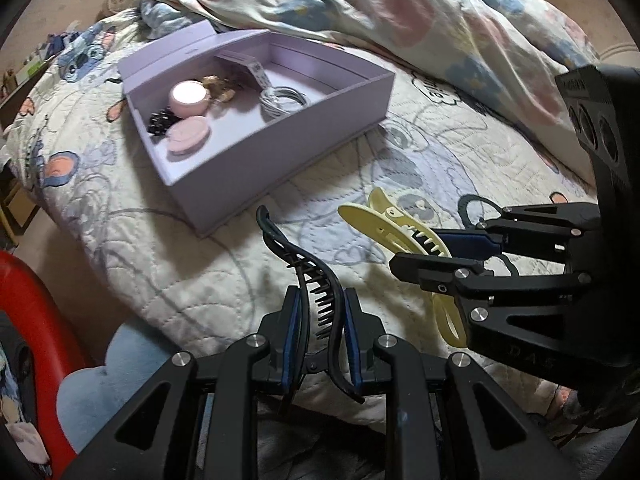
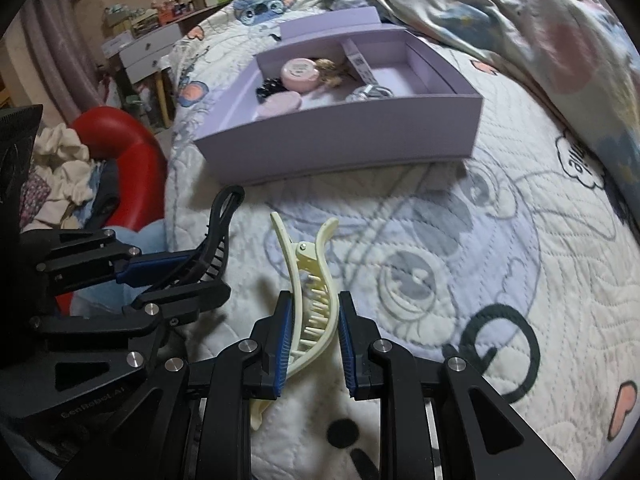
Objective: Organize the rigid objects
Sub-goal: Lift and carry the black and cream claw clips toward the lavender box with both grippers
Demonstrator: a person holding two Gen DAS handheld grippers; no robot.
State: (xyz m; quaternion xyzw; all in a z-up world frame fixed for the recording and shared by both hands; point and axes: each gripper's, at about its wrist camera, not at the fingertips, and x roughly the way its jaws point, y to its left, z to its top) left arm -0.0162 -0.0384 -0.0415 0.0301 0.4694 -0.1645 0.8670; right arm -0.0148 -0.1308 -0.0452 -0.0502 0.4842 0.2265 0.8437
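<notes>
above quilt (image 1: pixel 208 280): left tongs (image 1: pixel 320 320) clamp black clip (image 1: pixel 308 272); right tongs (image 2: pixel 312 332) clamp yellow clip (image 2: pixel 312 292).

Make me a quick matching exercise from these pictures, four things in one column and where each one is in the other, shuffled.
Things:
1. black hair clip
2. yellow hair clip
3. pink round case
4. lilac box

Places:
A. lying inside the box
B. held in the right tongs
C. resting on the quilted bedspread
D. held in the left tongs

Pairs: 1-D, 2-B, 3-A, 4-C
</notes>
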